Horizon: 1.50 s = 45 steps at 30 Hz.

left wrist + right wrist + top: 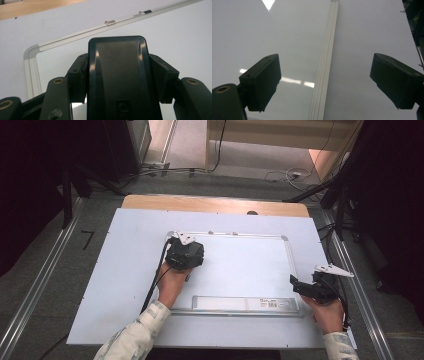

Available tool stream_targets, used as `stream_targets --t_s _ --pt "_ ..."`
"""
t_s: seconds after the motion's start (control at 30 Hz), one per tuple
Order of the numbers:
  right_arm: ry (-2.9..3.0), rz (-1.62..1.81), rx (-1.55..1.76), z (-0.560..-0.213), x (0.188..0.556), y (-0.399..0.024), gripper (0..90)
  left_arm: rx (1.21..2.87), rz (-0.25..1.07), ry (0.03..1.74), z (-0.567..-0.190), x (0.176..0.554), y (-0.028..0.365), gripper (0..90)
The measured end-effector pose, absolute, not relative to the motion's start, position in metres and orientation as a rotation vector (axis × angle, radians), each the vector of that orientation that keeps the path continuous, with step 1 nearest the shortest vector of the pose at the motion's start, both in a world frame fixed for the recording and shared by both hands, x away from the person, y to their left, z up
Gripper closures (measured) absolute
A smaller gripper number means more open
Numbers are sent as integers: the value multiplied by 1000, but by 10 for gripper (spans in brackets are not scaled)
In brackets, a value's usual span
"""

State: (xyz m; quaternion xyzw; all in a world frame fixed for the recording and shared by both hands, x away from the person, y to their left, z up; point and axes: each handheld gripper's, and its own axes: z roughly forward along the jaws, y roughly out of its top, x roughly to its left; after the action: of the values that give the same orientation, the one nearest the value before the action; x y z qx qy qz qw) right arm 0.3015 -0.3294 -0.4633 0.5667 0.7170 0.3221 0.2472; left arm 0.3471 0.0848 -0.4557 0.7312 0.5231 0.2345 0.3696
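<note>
A whiteboard (235,265) with a silver frame lies flat on a large white sheet (125,270). My left gripper (186,255) hovers over the board's far left corner. In the left gripper view, this gripper (121,77) is shut on a black eraser (117,65) with a textured face, pads pressed on both its sides. Behind it I see the board's rounded corner (31,51). My right gripper (296,283) is at the board's right edge. Its jaws stand wide open (329,83) on either side of the frame rail (324,75), with nothing held.
A pen tray (245,303) with a barcode label runs along the board's near edge. Two small hanger clips (110,22) sit on the far rail. The wooden table edge (215,204) shows beyond the sheet. Metal floor rails (35,290) run along both sides.
</note>
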Motion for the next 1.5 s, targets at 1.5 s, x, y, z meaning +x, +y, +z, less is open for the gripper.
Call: stream_targets --t_s 1.5 --pt "1948 887 1553 -463 301 -332 85 1735 694 1674 -465 400 126 405"
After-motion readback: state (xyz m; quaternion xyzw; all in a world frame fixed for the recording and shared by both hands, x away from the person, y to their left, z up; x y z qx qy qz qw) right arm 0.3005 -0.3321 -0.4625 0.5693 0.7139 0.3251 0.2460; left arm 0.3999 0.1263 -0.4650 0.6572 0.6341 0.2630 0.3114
